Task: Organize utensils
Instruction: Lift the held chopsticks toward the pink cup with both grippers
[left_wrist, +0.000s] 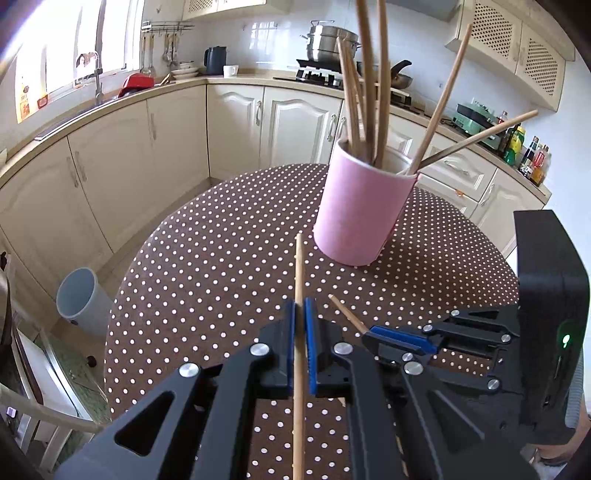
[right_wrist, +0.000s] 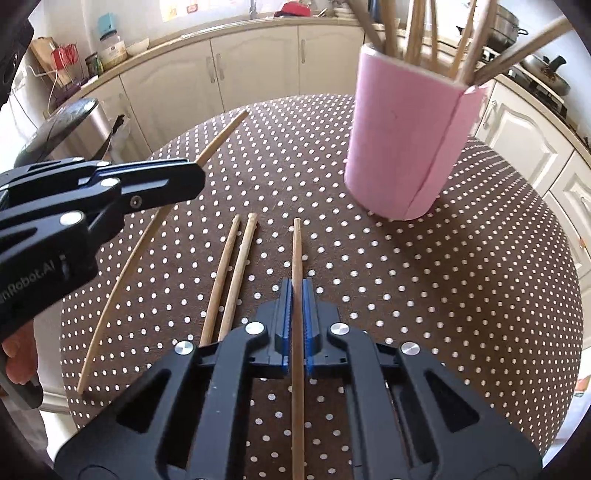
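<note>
A pink cup (left_wrist: 360, 210) holding several wooden chopsticks stands on the brown dotted table (left_wrist: 207, 258), ahead and slightly right of my left gripper (left_wrist: 300, 306). That gripper is shut on one chopstick (left_wrist: 299, 266), which runs straight between its blue pads. My right gripper (right_wrist: 296, 288) is shut on another chopstick (right_wrist: 296, 251) that points toward the pink cup (right_wrist: 406, 147). Two loose chopsticks (right_wrist: 231, 273) lie side by side on the cloth just left of it. The left gripper (right_wrist: 201, 171) shows at the left with its long chopstick (right_wrist: 122, 288) slanting across the table.
The round table's edge curves close behind the cup. Cream kitchen cabinets (left_wrist: 177, 136) ring the room. A grey bin (left_wrist: 79, 299) stands on the floor to the left, and a chair frame (left_wrist: 40, 410) is at lower left. A person's fingers (right_wrist: 18, 354) hold the left gripper.
</note>
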